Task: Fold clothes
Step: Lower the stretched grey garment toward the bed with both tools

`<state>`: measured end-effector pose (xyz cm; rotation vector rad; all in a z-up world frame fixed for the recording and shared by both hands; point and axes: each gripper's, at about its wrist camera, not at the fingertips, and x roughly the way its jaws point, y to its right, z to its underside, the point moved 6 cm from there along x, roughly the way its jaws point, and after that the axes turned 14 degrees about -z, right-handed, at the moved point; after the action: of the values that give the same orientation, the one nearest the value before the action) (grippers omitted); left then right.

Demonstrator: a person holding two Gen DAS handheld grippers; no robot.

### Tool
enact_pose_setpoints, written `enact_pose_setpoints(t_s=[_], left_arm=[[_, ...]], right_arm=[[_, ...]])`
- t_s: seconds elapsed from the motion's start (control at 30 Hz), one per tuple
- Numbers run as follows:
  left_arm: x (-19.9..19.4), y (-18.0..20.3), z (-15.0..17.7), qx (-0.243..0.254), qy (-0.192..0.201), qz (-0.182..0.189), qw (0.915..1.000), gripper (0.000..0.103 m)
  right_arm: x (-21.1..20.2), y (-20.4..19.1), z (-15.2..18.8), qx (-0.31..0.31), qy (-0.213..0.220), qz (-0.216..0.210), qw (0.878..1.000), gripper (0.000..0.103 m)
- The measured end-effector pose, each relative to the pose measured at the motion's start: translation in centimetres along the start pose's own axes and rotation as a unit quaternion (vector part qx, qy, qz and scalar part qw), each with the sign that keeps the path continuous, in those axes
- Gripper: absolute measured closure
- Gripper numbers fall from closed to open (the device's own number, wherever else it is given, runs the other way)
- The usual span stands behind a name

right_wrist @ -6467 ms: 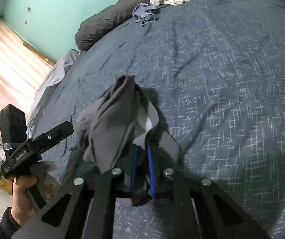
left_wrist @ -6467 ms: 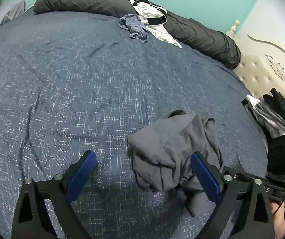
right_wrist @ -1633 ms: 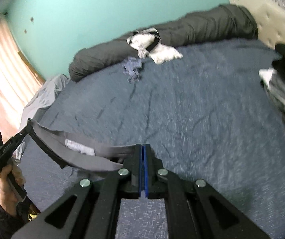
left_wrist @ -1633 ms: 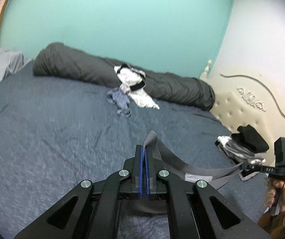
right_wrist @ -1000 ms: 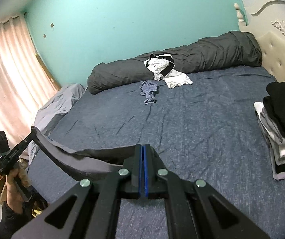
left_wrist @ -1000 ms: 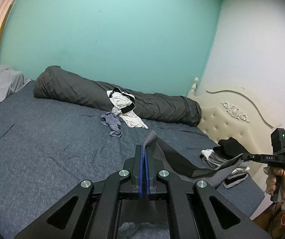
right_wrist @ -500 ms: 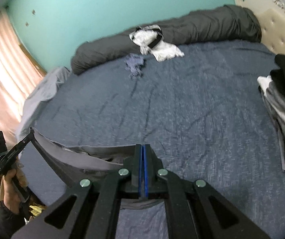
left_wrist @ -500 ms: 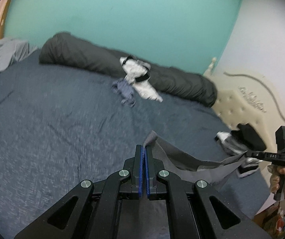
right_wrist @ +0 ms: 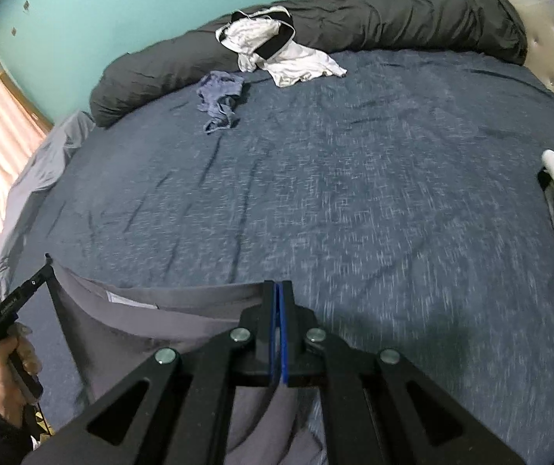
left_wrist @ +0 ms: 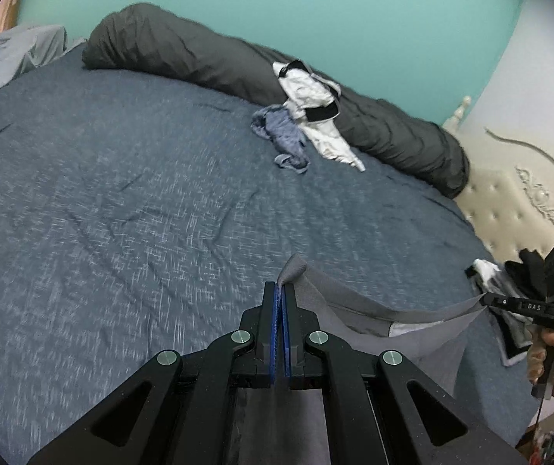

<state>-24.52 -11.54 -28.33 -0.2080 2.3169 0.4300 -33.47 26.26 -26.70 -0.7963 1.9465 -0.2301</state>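
both grippers (left_wrist: 280, 286) (right_wrist: 278, 285) pinch the grey garment (left_wrist: 358, 310), stretched between them.

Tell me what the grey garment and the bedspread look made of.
Grey garment: thin, matte knit, probably jersey; it sags softly between the shut left gripper and right gripper.
Bedspread: heathered blue woven or knit cloth, matte, with white flecks and shallow creases.

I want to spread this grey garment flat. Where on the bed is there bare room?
The broad middle of the bedspread lies bare, ahead of the grey garment. Crowded: the blue-grey garment and white clothes by the dark rolled duvet, the folded stack.
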Motion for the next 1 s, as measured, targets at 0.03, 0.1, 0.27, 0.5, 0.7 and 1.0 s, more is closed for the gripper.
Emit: enact_pose_setpoints(t_s=[0.03, 0.1, 0.27, 0.5, 0.7, 1.0], left_arm=[[0.9, -0.1, -0.2, -0.002, -0.005, -0.001, 1.0000, 0.101], [2.4, -0.2, -0.4, -0.006, -0.013, -0.002, 0.9999, 0.101], [6.5, -0.5, -0.5, -0.002, -0.038, -0.019, 0.9991, 0.101], [10.4, -1.8, 0.7, -0.015, -0.073, -0.039, 0.9964, 0.101], [11.3, -3.0, 1.7, -0.032, -0.088, -0.043, 0.9947, 0.076], [10.0, -2.4, 1.5, 0.039, -0.076, -0.043, 0.9954, 0.066]], right_arm=[[0.8, 0.5, -0.3, 0.001, -0.002, 0.002, 1.000, 0.102], [2.1, 1.3, -1.0, 0.006, -0.005, 0.006, 1.000, 0.102], [5.5, 3.2, -2.2, 0.017, -0.016, 0.018, 1.000, 0.102], [9.0, 6.3, -1.6, 0.030, -0.034, 0.044, 0.998, 0.102], [9.7, 7.2, -0.1, 0.046, -0.036, 0.007, 0.998, 0.102], [9.4, 5.7, 0.6, -0.007, -0.036, -0.017, 0.999, 0.091]])
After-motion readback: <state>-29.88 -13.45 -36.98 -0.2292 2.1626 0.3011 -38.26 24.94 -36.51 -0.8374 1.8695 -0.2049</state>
